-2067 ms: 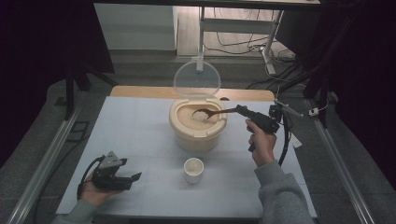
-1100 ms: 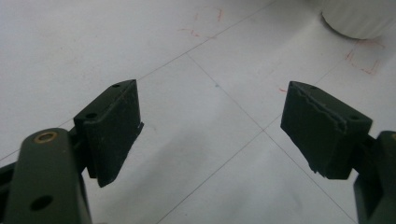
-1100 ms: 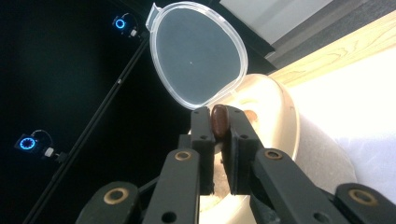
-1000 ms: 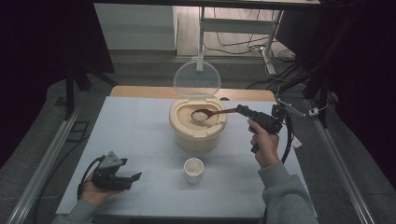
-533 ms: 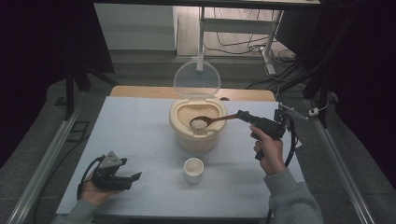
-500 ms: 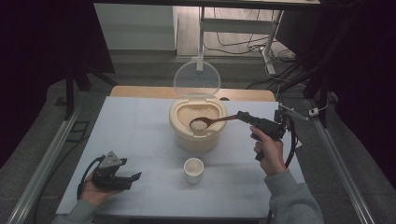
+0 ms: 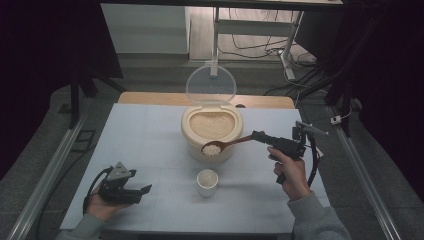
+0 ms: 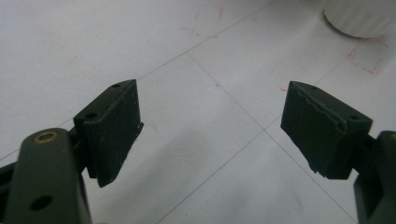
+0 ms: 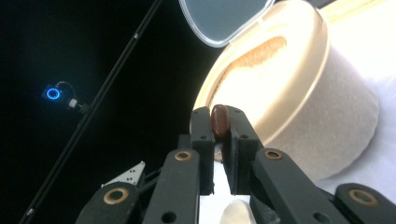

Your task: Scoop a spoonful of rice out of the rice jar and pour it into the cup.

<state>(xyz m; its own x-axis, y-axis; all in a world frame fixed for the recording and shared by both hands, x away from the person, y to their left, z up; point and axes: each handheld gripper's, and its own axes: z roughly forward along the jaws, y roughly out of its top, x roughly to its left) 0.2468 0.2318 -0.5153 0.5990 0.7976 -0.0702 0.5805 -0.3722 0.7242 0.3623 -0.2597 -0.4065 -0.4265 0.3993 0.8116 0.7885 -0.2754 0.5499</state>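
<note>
A cream rice container (image 7: 212, 133) stands mid-table with its clear lid (image 7: 211, 84) flipped up behind it; rice fills it. My right gripper (image 7: 257, 136) is shut on the handle of a brown wooden spoon (image 7: 224, 146), whose bowl holds rice just past the container's front rim, above and behind a small white cup (image 7: 207, 182). In the right gripper view the spoon handle (image 9: 219, 120) is pinched between the jaws, with the container (image 9: 299, 107) beside it. My left gripper (image 7: 142, 191) rests open near the table's front left, its jaws wide apart over bare table (image 8: 205, 107).
The pale blue tabletop (image 7: 150, 140) has faint grid lines and red marks. A wooden strip (image 7: 150, 98) runs along its far edge. Metal rails flank the table, and cables and a stand sit on the floor behind.
My right gripper has drawn the spoon out of the container, loaded with rice, and carried it forward toward the cup. The left gripper has stayed still.
</note>
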